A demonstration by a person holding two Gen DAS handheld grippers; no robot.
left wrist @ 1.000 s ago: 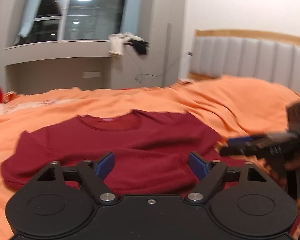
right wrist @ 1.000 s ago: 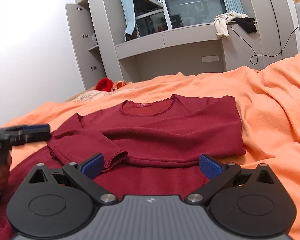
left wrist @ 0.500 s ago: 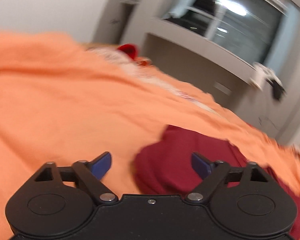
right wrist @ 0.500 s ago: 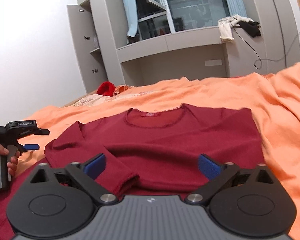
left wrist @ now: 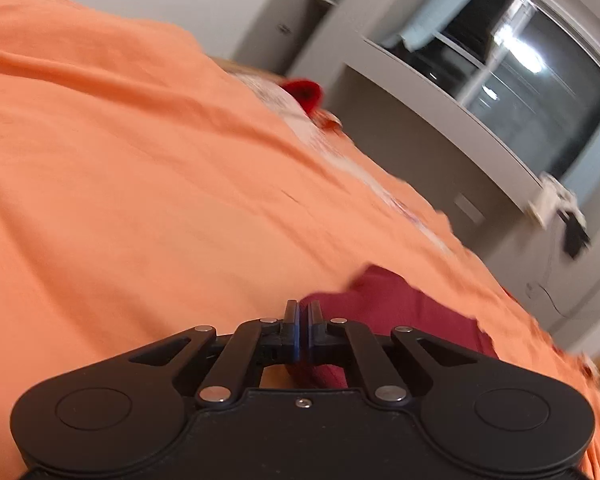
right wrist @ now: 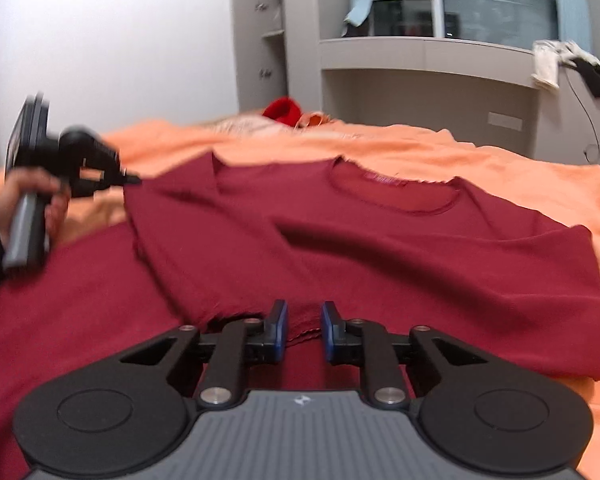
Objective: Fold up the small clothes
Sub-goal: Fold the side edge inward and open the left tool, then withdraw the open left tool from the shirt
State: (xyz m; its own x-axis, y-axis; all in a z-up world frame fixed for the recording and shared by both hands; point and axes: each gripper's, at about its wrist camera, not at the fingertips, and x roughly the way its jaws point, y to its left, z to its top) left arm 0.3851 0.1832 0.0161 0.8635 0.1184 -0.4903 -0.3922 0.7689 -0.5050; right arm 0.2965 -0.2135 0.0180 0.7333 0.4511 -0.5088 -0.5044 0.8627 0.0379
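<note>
The left tongs [left wrist: 302, 312], wide open a second ago over the middle of the dark red top [right wrist: 380, 248], now sit at its left shoulder edge with their view rolled hard, and their jaws have just been closing until the pads meet on the fabric's edge. The right tongs [right wrist: 303, 322] have just been closing too, from wide apart to a narrow gap with the folded sleeve's cuff [right wrist: 304, 320] between the pads. That sleeve now lies straighter across the chest.
</note>
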